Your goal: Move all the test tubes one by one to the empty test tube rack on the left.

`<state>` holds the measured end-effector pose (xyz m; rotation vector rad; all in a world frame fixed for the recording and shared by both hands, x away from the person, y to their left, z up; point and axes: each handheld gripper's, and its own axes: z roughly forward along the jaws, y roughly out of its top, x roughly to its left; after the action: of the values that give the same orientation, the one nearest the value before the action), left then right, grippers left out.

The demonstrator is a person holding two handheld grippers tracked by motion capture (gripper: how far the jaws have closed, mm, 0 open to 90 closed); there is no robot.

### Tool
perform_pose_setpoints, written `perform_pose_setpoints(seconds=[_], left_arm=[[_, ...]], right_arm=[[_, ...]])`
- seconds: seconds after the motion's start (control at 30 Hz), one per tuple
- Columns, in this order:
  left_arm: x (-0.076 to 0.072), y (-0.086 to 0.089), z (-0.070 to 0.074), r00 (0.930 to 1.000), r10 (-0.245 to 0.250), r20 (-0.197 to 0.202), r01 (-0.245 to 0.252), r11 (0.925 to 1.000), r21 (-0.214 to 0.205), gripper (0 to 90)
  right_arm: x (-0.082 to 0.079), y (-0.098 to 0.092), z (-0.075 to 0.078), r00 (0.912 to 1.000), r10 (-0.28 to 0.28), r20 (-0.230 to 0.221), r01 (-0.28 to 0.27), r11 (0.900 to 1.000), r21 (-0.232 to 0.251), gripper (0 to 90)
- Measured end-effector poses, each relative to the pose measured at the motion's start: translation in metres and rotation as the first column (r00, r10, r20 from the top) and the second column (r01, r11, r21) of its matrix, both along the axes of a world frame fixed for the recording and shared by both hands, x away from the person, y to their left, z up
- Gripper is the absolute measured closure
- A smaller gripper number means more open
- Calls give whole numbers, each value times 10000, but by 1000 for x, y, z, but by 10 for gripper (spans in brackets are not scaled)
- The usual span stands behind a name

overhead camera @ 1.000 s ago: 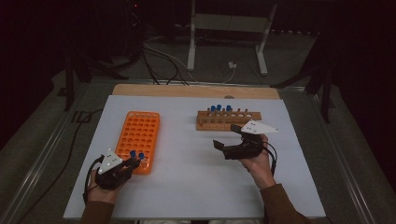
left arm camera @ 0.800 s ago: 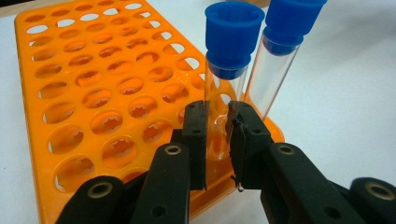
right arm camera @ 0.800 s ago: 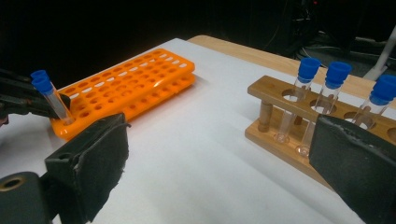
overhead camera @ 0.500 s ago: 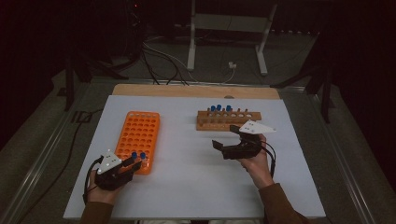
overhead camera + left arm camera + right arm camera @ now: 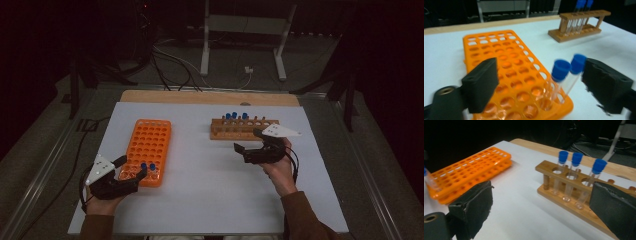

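left gripper (image 5: pixel 539 82) blurred | tubes (image 5: pixel 560 75) bases hidden in orange rack (image 5: pixel 486 45)

Two blue-capped tubes (image 5: pixel 564 80) upright in orange rack (image 5: pixel 499 65), near corner

A laboratory-style recording bench in a darkened room. Ahead of my jaws lie an orange tube rack (image 5: pixel 148 150) and a wooden test-tube rack (image 5: pixel 243 128) with blue-capped tubes (image 5: pixel 570 175), on a white table (image 5: pixel 210 200). Beyond them, cables (image 5: pixel 170 62) trail across the floor around a metal stand (image 5: pixel 245 30).
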<state>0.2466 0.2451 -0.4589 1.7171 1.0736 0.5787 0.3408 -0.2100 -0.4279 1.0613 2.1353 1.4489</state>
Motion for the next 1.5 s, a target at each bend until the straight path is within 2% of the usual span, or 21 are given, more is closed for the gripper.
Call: perform_pose_setpoints(seconds=[0.07, 0.13, 0.23, 0.47, 0.57, 0.73, 0.83, 0.9, 1.07, 1.3, 1.5], left_arm=[[2, 1, 3, 9999, 115, 37, -115, 9999, 16, 14], [3, 2, 4, 9995, 293, 112, -294, 9996, 45, 4], [4, 3, 6, 9989, 414, 220, -414, 9991, 25, 4], [5, 6, 5, 9994, 290, 161, -289, 9996, -57, 38], [4, 6, 5, 9993, 323, 208, -321, 9994, -108, 34], [4, 5, 4, 9991, 371, 216, -369, 9993, -76, 12], [4, 4, 3, 9990, 397, 227, -395, 9992, -104, 9], [4, 4, 3, 9990, 397, 199, -395, 9992, -79, 9], [4, 1, 2, 9992, 349, 188, -349, 9994, -30, 9], [3, 0, 2, 9994, 297, 174, -296, 9995, -51, 9], [3, 0, 2, 9994, 299, 182, -297, 9995, -91, 9]], right_arm=[[4, -1, 0, 9999, -154, -38, 154, 9999, -68, 50], [9, -1, 0, 9996, -267, -43, 266, 9996, -131, 50], [17, -2, 1, 9987, -494, -93, 492, 9986, -173, 50], [33, -2, 4, 9959, -880, -196, 875, 9959, -227, 52], [42, -3, 6, 9940, -1089, -140, 1084, 9937, -291, 57], [57, -6, 6, 9885, -1487, -290, 1477, 9885, -333, 78], [65, -8, 3, 9860, -1586, -507, 1566, 9868, -417, 138], [69, -9, -2, 9834, -1703, -631, 1668, 9843, -570, 155], [78, -9, -13, 9771, -1868, -1019, 1821, 9818, -536, 172], [84, -6, -17, 9750, -1998, -971, 1948, 9791, -582, 225], [88, -8, -25, 9690, -2161, -1197, 2096, 9757, -642, 302]])
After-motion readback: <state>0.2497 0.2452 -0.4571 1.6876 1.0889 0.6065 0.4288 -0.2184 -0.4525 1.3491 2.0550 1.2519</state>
